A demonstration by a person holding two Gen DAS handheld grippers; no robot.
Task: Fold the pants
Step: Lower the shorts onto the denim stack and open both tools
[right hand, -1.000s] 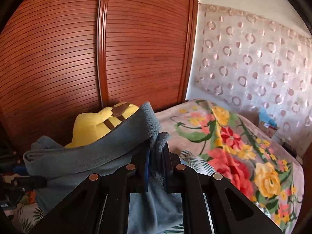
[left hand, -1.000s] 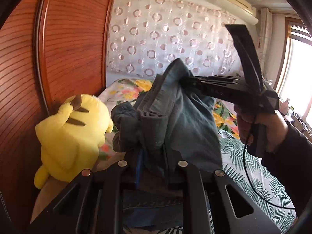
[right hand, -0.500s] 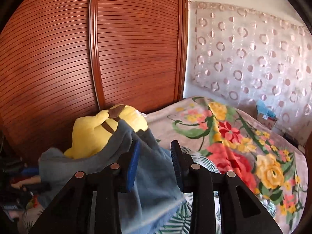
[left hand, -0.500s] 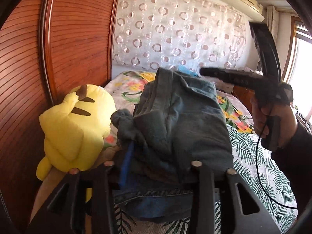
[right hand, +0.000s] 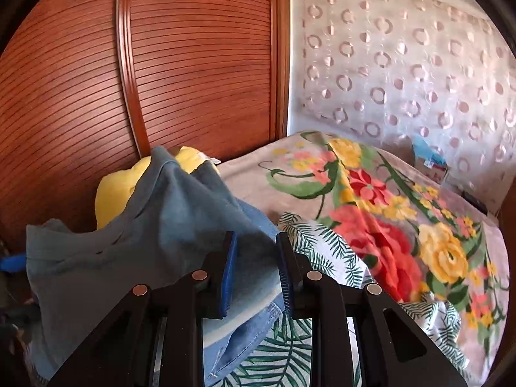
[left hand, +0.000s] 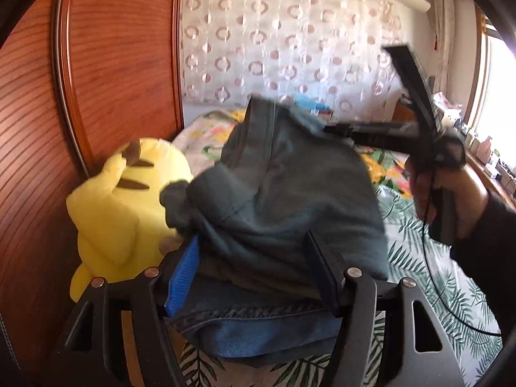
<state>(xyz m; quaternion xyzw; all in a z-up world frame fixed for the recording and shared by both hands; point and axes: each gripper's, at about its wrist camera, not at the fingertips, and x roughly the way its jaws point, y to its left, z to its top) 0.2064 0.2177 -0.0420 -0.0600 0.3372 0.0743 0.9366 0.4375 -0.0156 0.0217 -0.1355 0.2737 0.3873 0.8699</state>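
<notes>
Left wrist view: pants [left hand: 290,200] heaped between and ahead of the jaws of the left gripper [left hand: 254,267], lying on the bed [left hand: 451,306]. Plush toy [left hand: 119,206] left of the jaws, against the wardrobe door [left hand: 122,64]. Right gripper [left hand: 325,129], in a hand [left hand: 451,200], beyond the jaws to the right, its tip at the heap's far top edge. Right wrist view: pants left of and between the jaws of the right gripper [right hand: 256,267]; blanket [right hand: 387,225] ahead and right; curtain [right hand: 403,71] behind the bed.
</notes>
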